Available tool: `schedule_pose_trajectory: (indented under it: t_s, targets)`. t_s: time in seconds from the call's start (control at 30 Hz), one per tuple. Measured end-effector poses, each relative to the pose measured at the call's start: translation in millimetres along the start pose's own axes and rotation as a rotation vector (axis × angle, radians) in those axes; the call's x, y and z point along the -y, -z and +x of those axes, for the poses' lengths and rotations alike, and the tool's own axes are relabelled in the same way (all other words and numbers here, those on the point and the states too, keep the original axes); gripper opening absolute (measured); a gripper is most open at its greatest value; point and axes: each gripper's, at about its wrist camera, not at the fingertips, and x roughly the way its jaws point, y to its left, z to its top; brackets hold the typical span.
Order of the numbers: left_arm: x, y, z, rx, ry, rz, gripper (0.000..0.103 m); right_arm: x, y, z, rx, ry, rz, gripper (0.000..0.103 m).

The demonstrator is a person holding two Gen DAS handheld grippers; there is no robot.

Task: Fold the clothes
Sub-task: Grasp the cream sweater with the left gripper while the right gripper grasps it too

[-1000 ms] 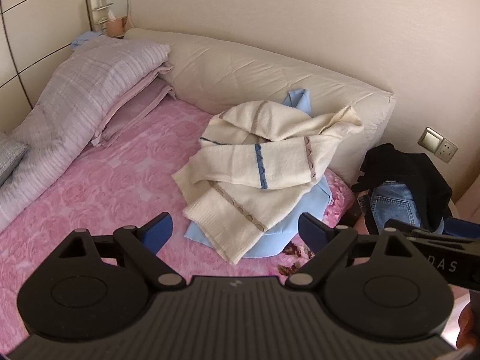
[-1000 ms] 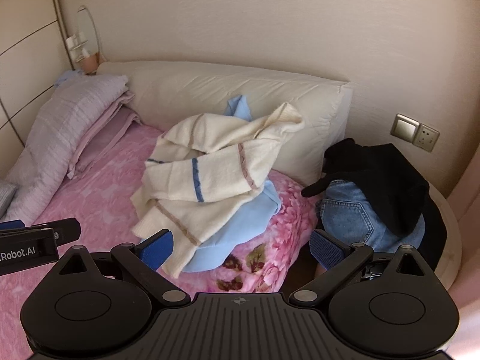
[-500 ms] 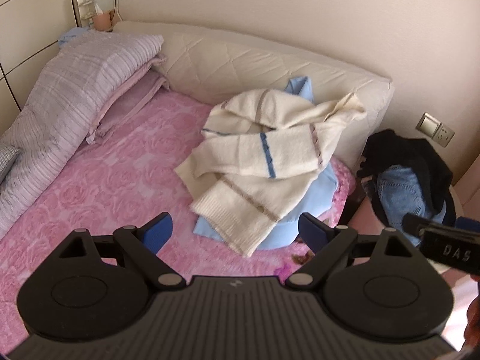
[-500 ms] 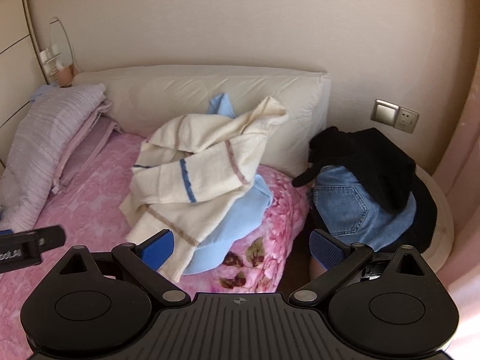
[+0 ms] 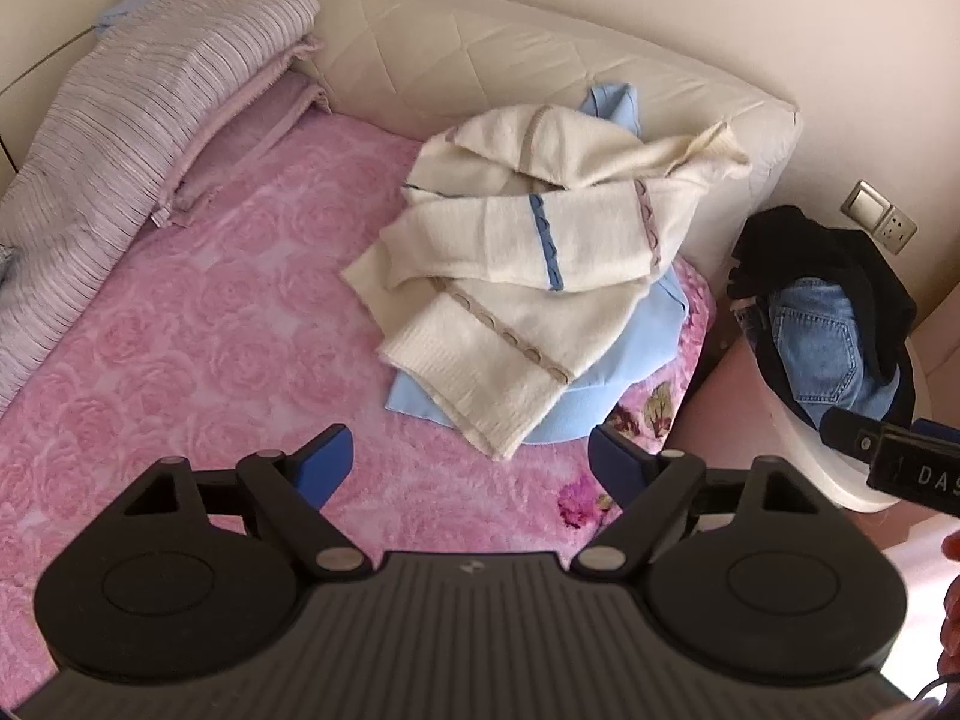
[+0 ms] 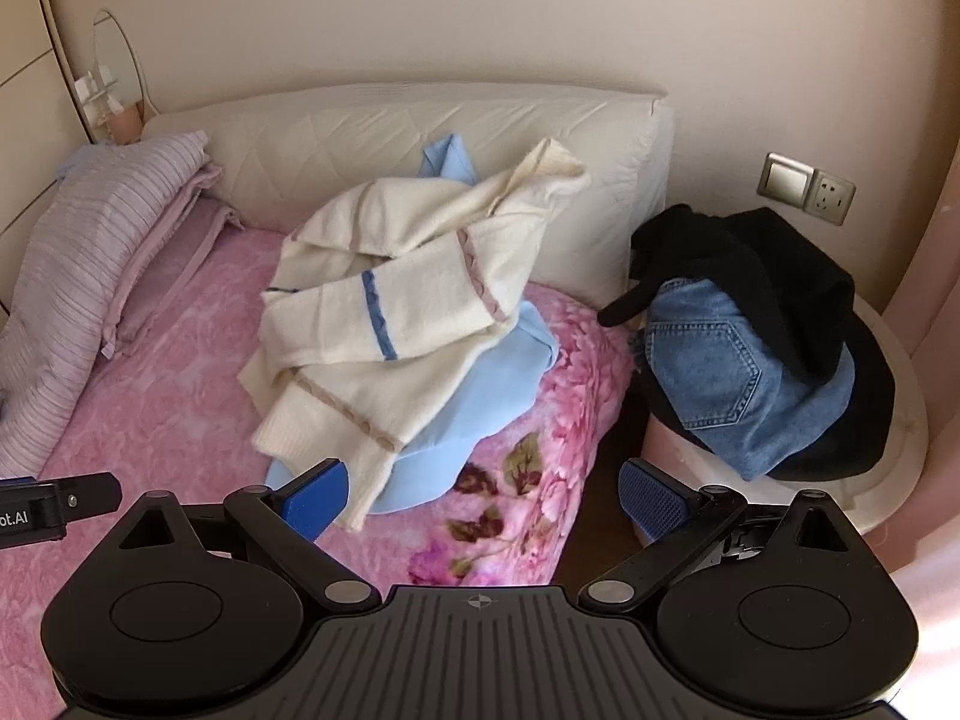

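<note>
A crumpled cream sweater (image 5: 528, 252) (image 6: 408, 294) with blue and tan stripes lies heaped on a light blue garment (image 5: 600, 378) (image 6: 474, 396), at the right side of the pink bed (image 5: 228, 360) (image 6: 168, 414) against the headboard. My left gripper (image 5: 471, 462) hovers open over the blanket just short of the pile, nothing between its blue pads. My right gripper (image 6: 483, 495) is open too, its left pad over the sweater's hanging hem, its right pad over the gap beside the bed. Blue jeans (image 6: 726, 378) (image 5: 822, 342) under a black garment (image 6: 774, 276) (image 5: 840, 264) sit on a round bedside stand.
A cream padded headboard (image 6: 384, 144) (image 5: 480, 60) runs behind the pile. Folded lilac striped bedding (image 5: 120, 138) (image 6: 78, 276) lies at the left. A wall switch and socket (image 6: 804, 186) are at the right. The other gripper's body shows at each view's edge.
Both grippers have moved in toward the clothes pile and tilted down a little; the pile sits lower and larger in view. Both stay open.
</note>
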Motion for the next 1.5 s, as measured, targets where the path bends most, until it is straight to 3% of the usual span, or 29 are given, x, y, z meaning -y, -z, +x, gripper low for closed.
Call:
schedule_pose_trajectory:
  t_s: [0.17,0.3,0.53,0.73,0.93,1.2,1.5]
  targets:
    - [3.3,-18.4,23.7,-0.032,0.024,-0.023,0.079,7.5,-13.3,20.0,-0.007,0.001,0.011,0.1]
    - [9.0,-42.6,43.6,0.006,0.041,-0.022,0.077,15.1,-34.9,41.1,0.029,-0.014,0.001,0.1]
    - [36.1,-94.5,102.6,0.039,-0.016,0.047,0.077,34.1,-84.8,88.8,0.084,-0.04,-0.005,0.1]
    - [62.8,-127.4,151.7,0.037,0.04,0.135,0.073,49.3,-117.7,134.2,0.035,-0.022,-0.016,0.098]
    - [82.6,-153.6,193.8,0.001,0.084,0.178,0.062,74.1,-141.0,178.0,-0.068,-0.013,-0.008,0.084]
    - [87.6,-189.9,243.6,-0.04,0.093,0.163,0.061,86.1,-167.3,223.4,-0.094,-0.039,0.018,0.082]
    - [72.2,-229.5,301.7,-0.123,0.16,-0.019,0.062,87.9,-194.2,272.9,-0.103,-0.035,0.022,0.082]
